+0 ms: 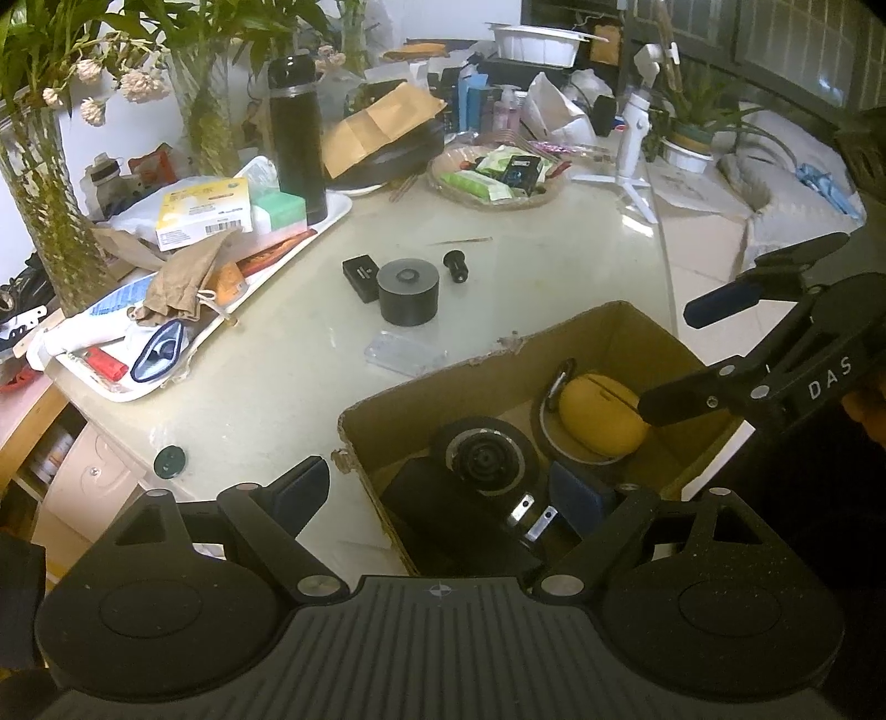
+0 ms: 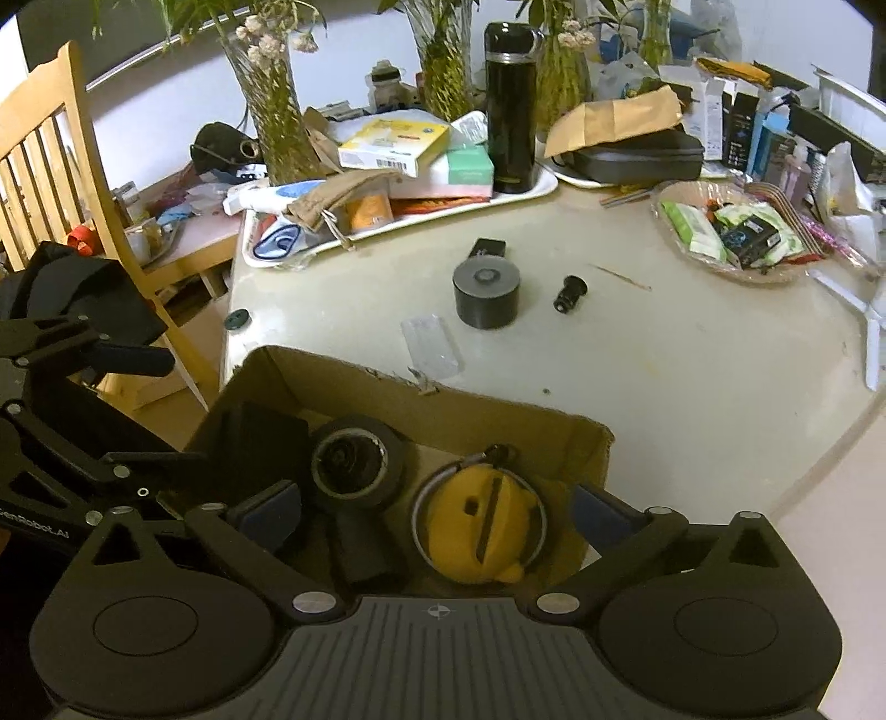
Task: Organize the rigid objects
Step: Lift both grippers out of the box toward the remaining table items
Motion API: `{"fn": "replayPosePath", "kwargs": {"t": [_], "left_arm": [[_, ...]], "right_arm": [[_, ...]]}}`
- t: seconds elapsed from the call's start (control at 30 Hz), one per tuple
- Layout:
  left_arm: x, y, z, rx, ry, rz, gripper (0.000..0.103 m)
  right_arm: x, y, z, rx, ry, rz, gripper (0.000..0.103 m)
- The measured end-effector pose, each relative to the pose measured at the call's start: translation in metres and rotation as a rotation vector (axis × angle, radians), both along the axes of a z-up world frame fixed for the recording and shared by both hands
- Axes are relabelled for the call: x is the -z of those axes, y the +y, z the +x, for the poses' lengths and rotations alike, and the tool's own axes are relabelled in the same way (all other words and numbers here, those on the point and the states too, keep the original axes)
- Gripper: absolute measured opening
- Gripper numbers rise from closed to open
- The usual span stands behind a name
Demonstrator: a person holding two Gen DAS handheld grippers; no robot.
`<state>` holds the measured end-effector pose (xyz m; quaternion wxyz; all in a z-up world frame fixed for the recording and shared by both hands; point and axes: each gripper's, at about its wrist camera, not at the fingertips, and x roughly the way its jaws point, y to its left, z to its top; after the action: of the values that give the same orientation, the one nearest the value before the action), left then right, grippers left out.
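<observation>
left tongs open, empty | right tongs open, empty, over cardboard box | black cylinder upright on desk, 12 o'clock beyond box; right nearer

We are in a lived-in home, at a cluttered household table. Ahead of our fingers and to the left a wooden chair stands beside the table. Beyond the fingertips glass vases of green stems and dried flowers line the far edge, next to a black thermos on a white tray heaped with medicine boxes and packets. Further right sit a wicker basket of sachets, a potted plant and a white takeaway container, everyday domestic oddments.
</observation>
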<state>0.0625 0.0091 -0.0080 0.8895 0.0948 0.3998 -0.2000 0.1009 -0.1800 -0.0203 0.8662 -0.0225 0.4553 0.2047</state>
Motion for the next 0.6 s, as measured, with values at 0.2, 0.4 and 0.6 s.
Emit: {"fn": "replayPosePath", "kwargs": {"t": [0.2, 0.4, 0.6], "left_arm": [[0.0, 0.0, 0.001, -0.003, 0.007, -0.003, 0.088], [0.0, 0.0, 0.003, 0.003, 0.013, -0.005, 0.088], [-0.001, 0.0, 0.006, 0.002, 0.01, -0.007, 0.088]], "right_arm": [[0.003, -0.004, 0.001, 0.016, 0.011, -0.012, 0.103], [0.005, -0.009, 0.003, 0.057, 0.018, -0.012, 0.103], [0.005, -0.012, 0.006, 0.078, 0.014, -0.006, 0.103]]}}
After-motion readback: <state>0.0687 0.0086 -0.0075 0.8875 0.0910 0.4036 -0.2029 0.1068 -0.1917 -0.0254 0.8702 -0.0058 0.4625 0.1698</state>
